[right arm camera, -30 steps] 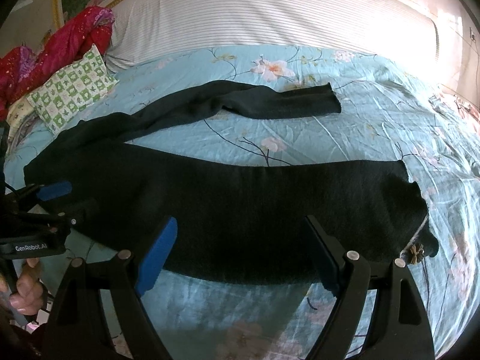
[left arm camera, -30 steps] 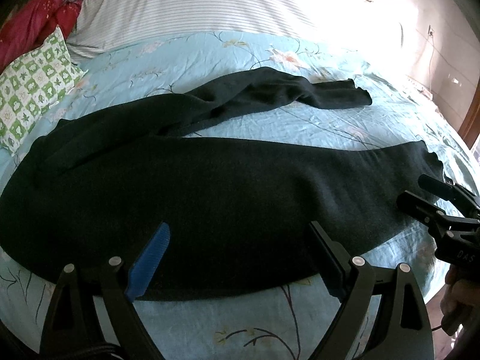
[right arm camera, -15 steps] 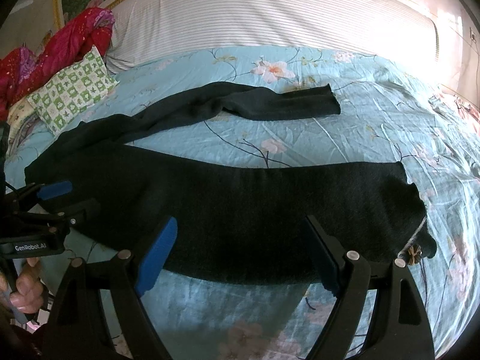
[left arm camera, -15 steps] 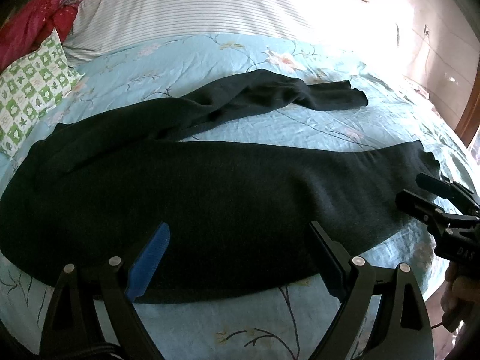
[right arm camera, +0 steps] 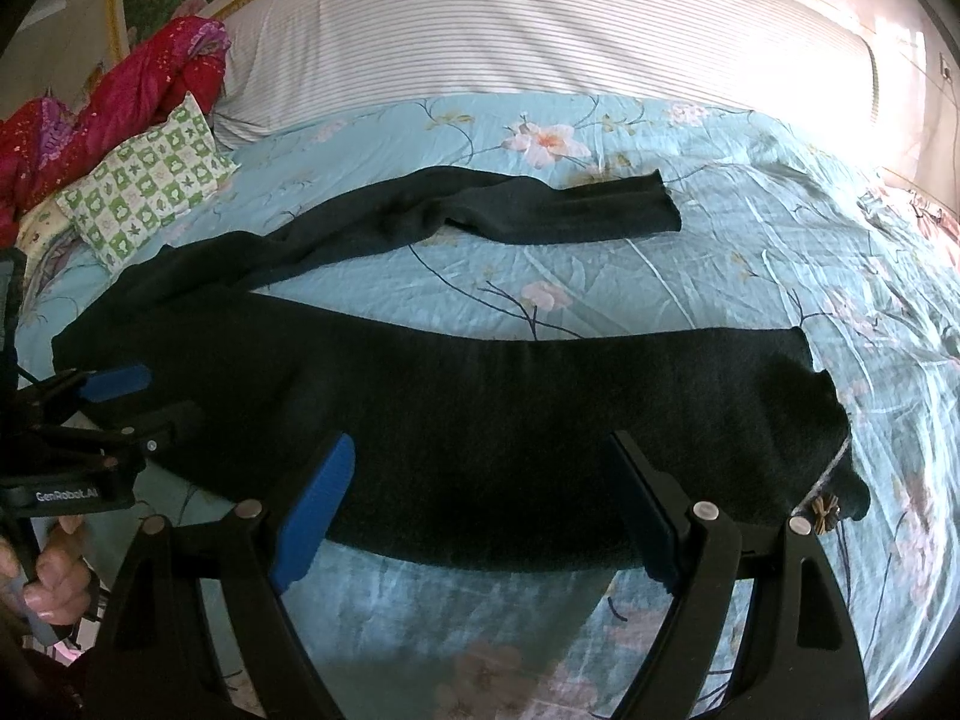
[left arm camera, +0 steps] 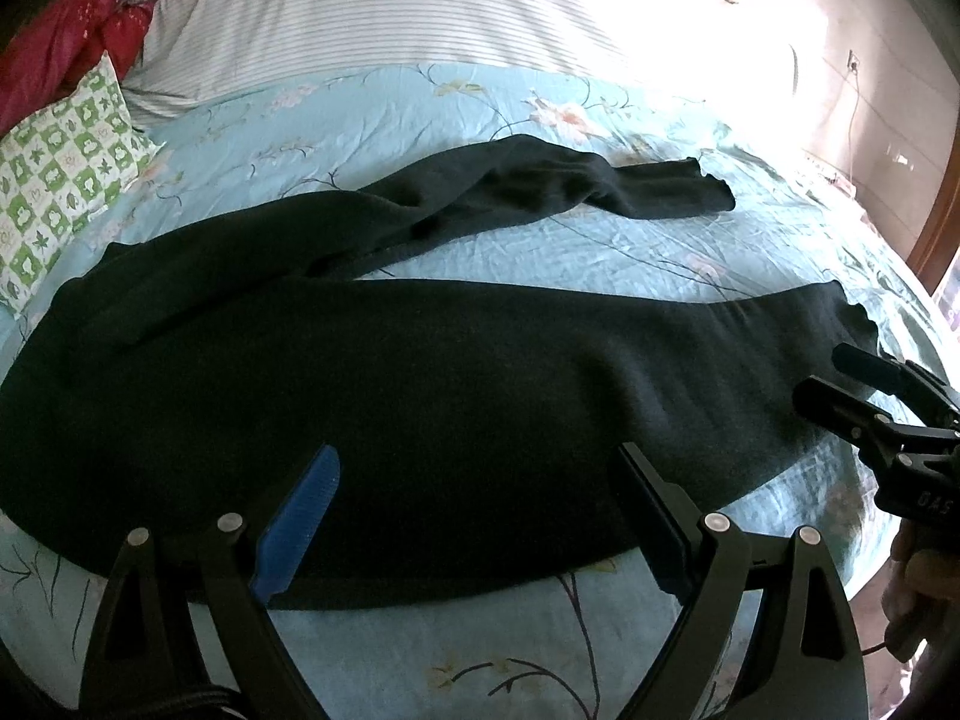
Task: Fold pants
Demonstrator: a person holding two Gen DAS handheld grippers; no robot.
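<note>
I hold both tongs wide apart and empty above the near edge of the black knit pants (left arm camera: 420, 372), which lie spread lengthwise across the bed, well short of any fold. The left gripper (left arm camera: 480, 516) hovers over the thick end of the garment at 6 o'clock in its own view, blue pad on one finger and dark pad on the other, neither touching cloth as far as I can judge. The right gripper (right arm camera: 480, 504) hovers likewise over the near leg, toward the hem at 4 o'clock in the right view, where a small brown bow trim (right arm camera: 825, 505) shows. I judge this spacing deliberate: one tool near each end of the near leg lets me pinch the long edge at two points and carry it over. The far leg (right arm camera: 510, 210) lies twisted and angled toward 1 o'clock, apart from the near leg along most of its length, so it needs aligning before a clean fold. The surface is a light blue floral bed sheet (right arm camera: 750, 252), soft and creased, so fabric may drag. A white striped bolster (right arm camera: 540, 30) runs along 12 o'clock, a green-and-white checked pillow (left arm camera: 54, 174) sits at 9 o'clock, and a red quilted blanket (right arm camera: 120, 96) is bunched at 10 o'clock.
</note>
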